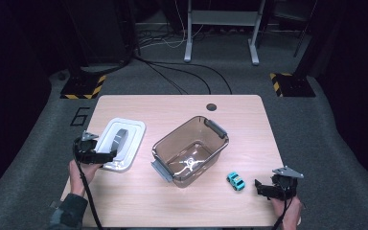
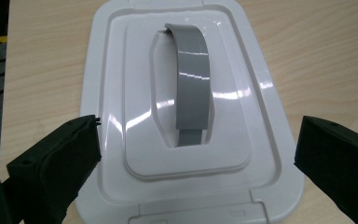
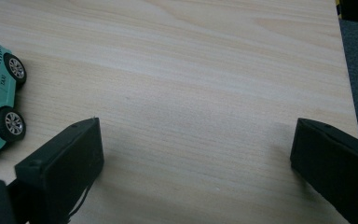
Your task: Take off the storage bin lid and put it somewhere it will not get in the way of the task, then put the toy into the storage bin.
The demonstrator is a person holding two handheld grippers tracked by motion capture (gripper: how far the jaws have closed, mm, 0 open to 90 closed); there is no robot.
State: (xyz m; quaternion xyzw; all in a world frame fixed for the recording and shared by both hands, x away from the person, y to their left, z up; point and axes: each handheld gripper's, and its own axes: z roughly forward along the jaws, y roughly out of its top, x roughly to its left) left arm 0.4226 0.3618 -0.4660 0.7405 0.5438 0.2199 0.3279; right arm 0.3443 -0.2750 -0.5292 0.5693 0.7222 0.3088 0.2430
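Both claws gape empty: left gripper [image 1: 106,155] straddles the white lid [image 1: 120,143] left of the clear bin [image 1: 190,149], so probably pinch its grey handle [image 2: 192,84] squarely; right gripper [image 1: 264,188] idles beside the teal toy car [image 1: 236,181].

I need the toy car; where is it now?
In the high view the car stands on the table's right side, between the bin and the right gripper.

Lab or studio: hazard-striped stand bases [image 1: 82,87], floor cables [image 1: 182,72], grey carpet [image 1: 316,134]
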